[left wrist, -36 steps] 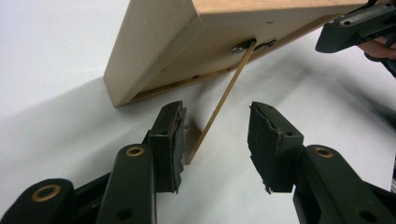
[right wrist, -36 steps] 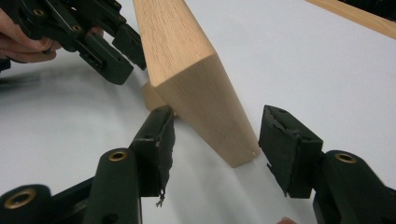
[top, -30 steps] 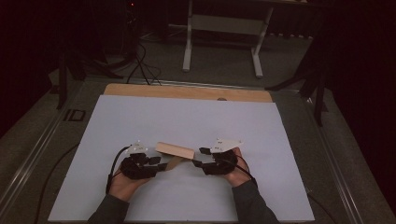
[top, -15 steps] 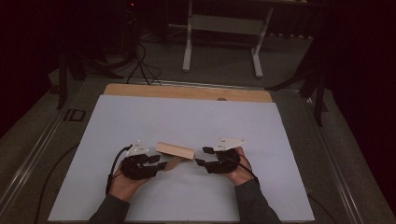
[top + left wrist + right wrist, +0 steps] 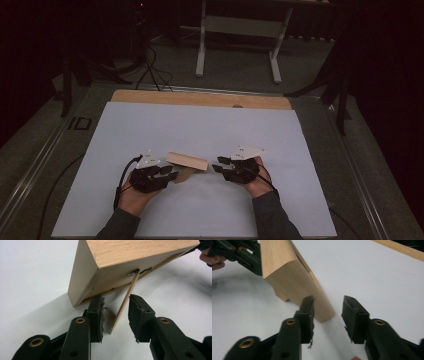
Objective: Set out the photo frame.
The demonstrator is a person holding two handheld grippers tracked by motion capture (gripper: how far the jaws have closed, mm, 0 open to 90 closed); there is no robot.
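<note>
A light wooden picture frame (image 5: 187, 161) stands tilted on the white table, propped by a thin back leg (image 5: 125, 305). My left gripper (image 5: 171, 175) is at its left end; in the left gripper view its jaws (image 5: 116, 299) are open on either side of the leg, with a gap on both sides. My right gripper (image 5: 217, 165) is just off the frame's right end. In the right gripper view its jaws (image 5: 328, 300) are open, and the frame's end corner (image 5: 322, 312) lies close to the left jaw.
A white board (image 5: 200, 125) covers the table, with a wooden strip (image 5: 200, 97) along the far edge. Beyond the table, a metal stand (image 5: 237, 25) and cables (image 5: 150, 65) sit on the dark floor.
My right gripper has drawn back a little to the right, off the frame's end. The frame and my left gripper have stayed about where they were.
</note>
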